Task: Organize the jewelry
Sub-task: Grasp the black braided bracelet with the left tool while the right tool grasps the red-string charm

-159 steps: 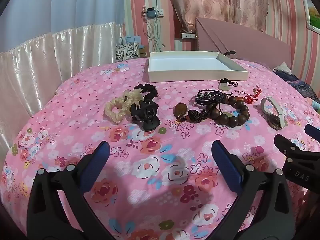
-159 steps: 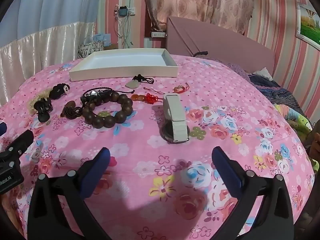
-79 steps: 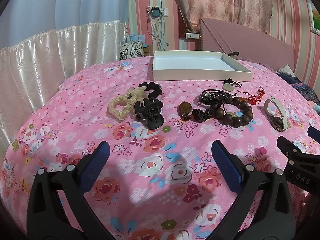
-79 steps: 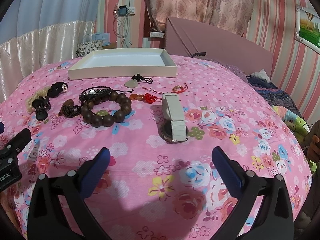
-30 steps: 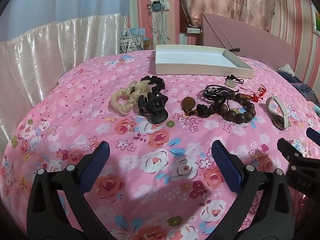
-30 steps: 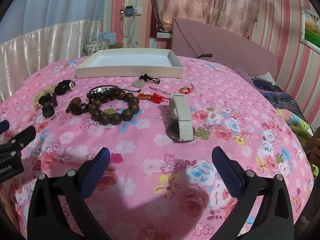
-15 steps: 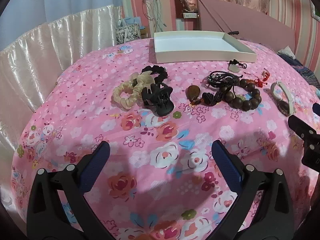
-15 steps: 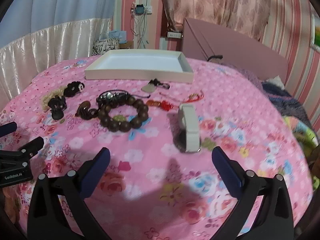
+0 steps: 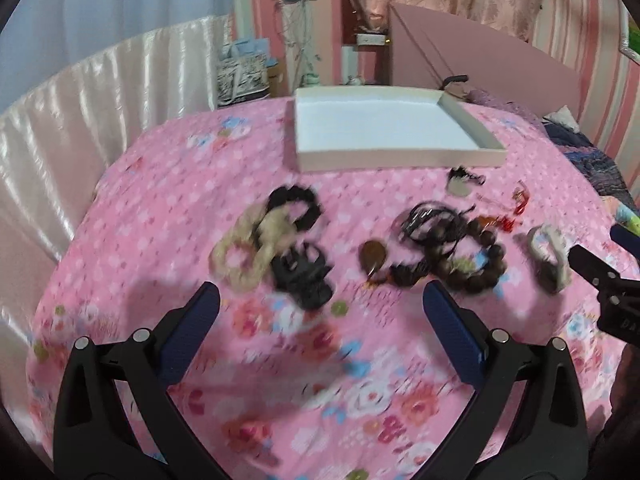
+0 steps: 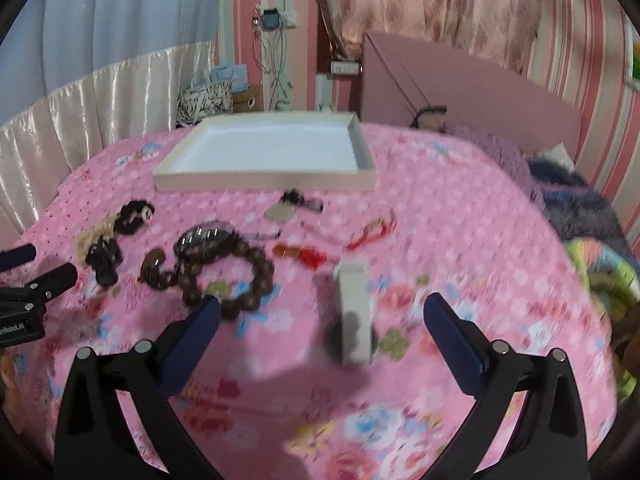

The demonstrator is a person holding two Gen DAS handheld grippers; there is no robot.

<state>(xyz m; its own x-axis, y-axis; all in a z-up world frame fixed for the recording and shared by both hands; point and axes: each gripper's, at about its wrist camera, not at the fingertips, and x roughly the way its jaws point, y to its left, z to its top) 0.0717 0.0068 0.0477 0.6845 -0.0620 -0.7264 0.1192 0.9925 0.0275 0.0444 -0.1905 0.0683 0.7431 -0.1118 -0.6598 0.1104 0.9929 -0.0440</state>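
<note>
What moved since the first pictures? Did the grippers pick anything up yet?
Only the grippers moved: the left gripper and right gripper came forward over the bedspread, toward the jewelry. Both are open and empty. The bead bracelet, watch and tray stayed put.

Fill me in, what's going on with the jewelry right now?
Nothing has been picked up yet. Both grippers are open and empty above the pink floral bedspread: the left gripper faces the black hair clip and scrunchies, the right gripper faces the grey-strapped watch. The wooden bead bracelet and the other pieces lie loose on the bed, and the white tray behind them holds nothing.
</note>
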